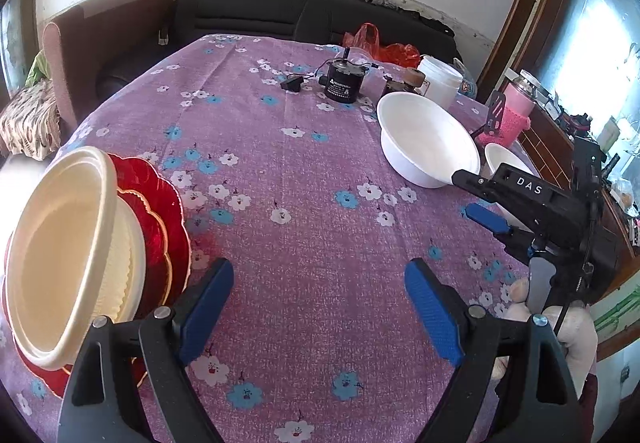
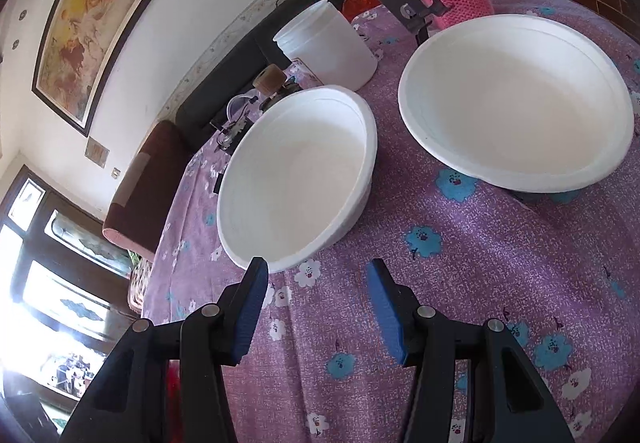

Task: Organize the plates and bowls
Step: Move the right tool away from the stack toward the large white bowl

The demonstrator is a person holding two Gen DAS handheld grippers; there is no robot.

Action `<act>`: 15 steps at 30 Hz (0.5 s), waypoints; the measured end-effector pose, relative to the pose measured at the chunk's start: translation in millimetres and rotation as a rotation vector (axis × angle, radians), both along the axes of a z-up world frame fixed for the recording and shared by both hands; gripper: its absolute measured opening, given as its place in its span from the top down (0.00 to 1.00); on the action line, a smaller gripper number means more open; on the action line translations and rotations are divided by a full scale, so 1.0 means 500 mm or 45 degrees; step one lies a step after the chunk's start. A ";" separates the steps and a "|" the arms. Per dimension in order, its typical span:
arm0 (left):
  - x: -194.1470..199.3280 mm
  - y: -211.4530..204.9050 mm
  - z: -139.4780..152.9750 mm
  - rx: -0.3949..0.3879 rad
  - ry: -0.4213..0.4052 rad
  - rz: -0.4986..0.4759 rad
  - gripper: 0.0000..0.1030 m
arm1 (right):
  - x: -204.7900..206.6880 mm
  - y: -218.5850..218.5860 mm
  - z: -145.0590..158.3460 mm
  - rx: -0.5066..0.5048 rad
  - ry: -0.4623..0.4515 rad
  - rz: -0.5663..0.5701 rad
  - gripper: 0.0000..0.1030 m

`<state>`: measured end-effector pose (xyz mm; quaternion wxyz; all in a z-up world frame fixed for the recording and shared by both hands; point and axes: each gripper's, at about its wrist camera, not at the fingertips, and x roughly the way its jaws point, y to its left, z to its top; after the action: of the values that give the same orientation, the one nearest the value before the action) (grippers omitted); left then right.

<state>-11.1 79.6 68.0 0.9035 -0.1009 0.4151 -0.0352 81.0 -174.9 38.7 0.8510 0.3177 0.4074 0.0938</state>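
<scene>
I have the left gripper point(image 1: 318, 307) spread wide over the flowered table point(image 1: 280, 171), nothing between its blue pads. Just left of it, cream bowls point(image 1: 60, 255) sit stacked on red plates point(image 1: 160, 211). My right gripper point(image 2: 316, 307) is open too, holding nothing, its left pad just at the rim of the nearer of 2 white bowls point(image 2: 296, 179); the other white bowl point(image 2: 516, 103) sits beside it, apart.

Left edge of the table point(image 1: 304, 147): stacked bowls point(image 1: 60, 259) on plates point(image 1: 160, 227). Right side: two bowls side by side, one point(image 2: 296, 183) left of the other point(image 2: 516, 99). Behind them, a jar point(image 2: 326, 43); far centre, a motor point(image 1: 342, 81).
</scene>
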 end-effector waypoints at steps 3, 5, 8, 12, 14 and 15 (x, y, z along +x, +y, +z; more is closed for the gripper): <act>0.012 -0.013 -0.019 0.002 0.030 -0.025 0.16 | 0.004 -0.002 0.000 -0.018 0.001 -0.006 0.46; 0.017 -0.019 -0.028 -0.006 0.044 -0.036 0.16 | 0.004 -0.006 -0.002 -0.024 0.006 -0.016 0.46; 0.014 -0.026 -0.032 -0.001 0.047 -0.051 0.16 | 0.008 -0.010 -0.012 -0.032 0.024 -0.025 0.46; 0.006 -0.023 -0.026 0.007 0.026 -0.042 0.16 | 0.015 -0.014 -0.022 0.004 0.039 -0.021 0.46; 0.003 -0.019 -0.022 0.004 0.023 -0.031 0.16 | 0.017 -0.016 -0.023 0.010 0.030 -0.024 0.46; 0.001 -0.017 -0.019 0.002 0.021 -0.026 0.16 | 0.017 -0.018 -0.023 0.019 0.020 -0.025 0.46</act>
<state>-10.7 71.0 58.3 0.8997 -0.0961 0.4235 -0.0433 89.8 -183.8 26.9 0.8463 0.3288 0.4102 0.0861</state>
